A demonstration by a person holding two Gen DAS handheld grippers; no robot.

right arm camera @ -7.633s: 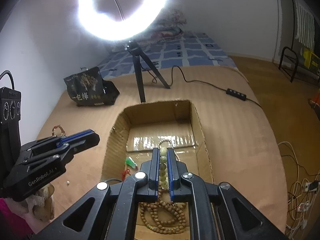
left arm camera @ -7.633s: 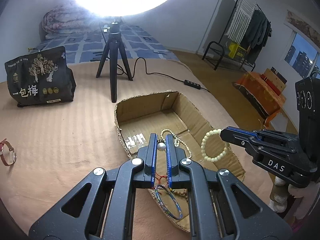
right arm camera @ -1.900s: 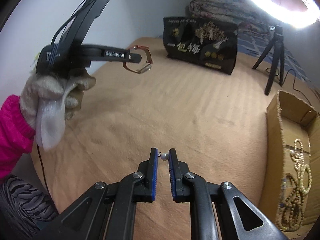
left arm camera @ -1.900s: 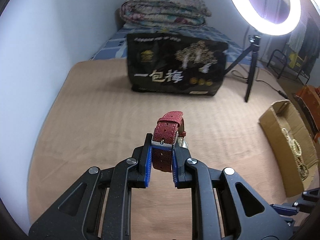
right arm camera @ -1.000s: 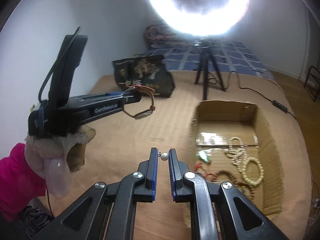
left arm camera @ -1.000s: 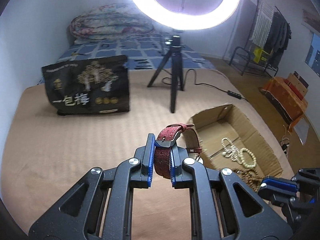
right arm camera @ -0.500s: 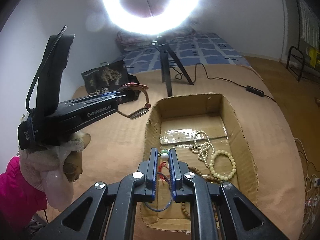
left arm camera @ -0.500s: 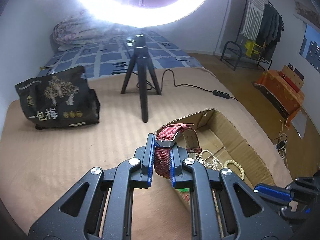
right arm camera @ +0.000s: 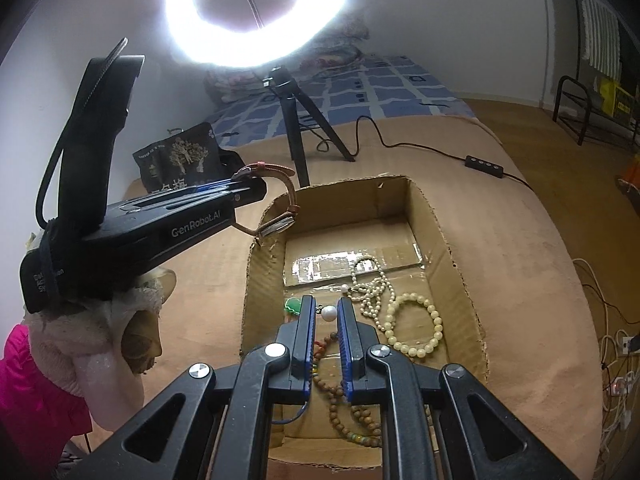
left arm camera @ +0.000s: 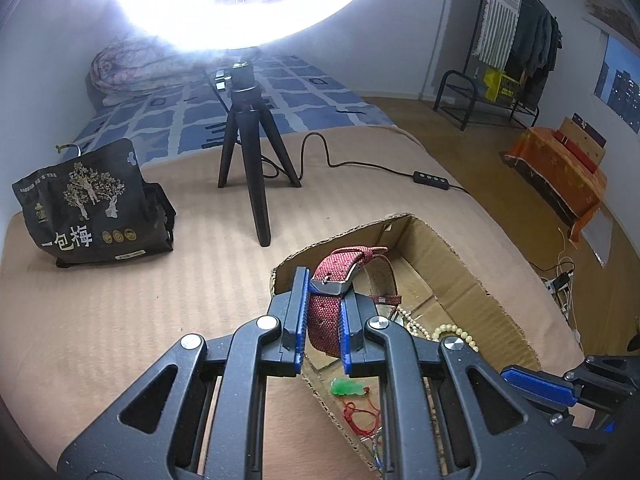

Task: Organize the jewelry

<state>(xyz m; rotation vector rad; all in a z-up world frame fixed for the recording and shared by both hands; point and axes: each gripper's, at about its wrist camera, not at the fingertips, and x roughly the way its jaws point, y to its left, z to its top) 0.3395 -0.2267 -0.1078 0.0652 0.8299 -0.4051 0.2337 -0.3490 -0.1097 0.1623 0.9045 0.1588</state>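
My left gripper (left arm camera: 323, 300) is shut on the strap of a red fabric watch (left arm camera: 334, 292); the watch (right arm camera: 276, 216) hangs over the left near corner of the open cardboard box (right arm camera: 460, 264). Between the blue pads of my right gripper (right arm camera: 323, 314) sits a small white pearl (right arm camera: 330, 313), held above the box's inside. On the box floor lie a cream bead bracelet (right arm camera: 416, 324), a pearl necklace (right arm camera: 372, 280), brown wooden beads (right arm camera: 348, 408) and a green pendant (right arm camera: 294, 306) on red cord. The left gripper (right arm camera: 248, 192) shows in the right wrist view, held by a gloved hand (right arm camera: 116, 332).
A ring light on a black tripod (left arm camera: 250, 160) stands behind the box, its cable and switch (left arm camera: 430, 180) trailing right. A black printed bag (left arm camera: 90, 208) sits at the left on the tan bed cover. Folded bedding (left arm camera: 140, 68) lies at the back wall; a clothes rack (left arm camera: 512, 60) stands far right.
Both grippers have swung toward the cardboard box: the watch has come from beside the box to over its near corner, and the pearl from outside the box's left wall to above its floor.
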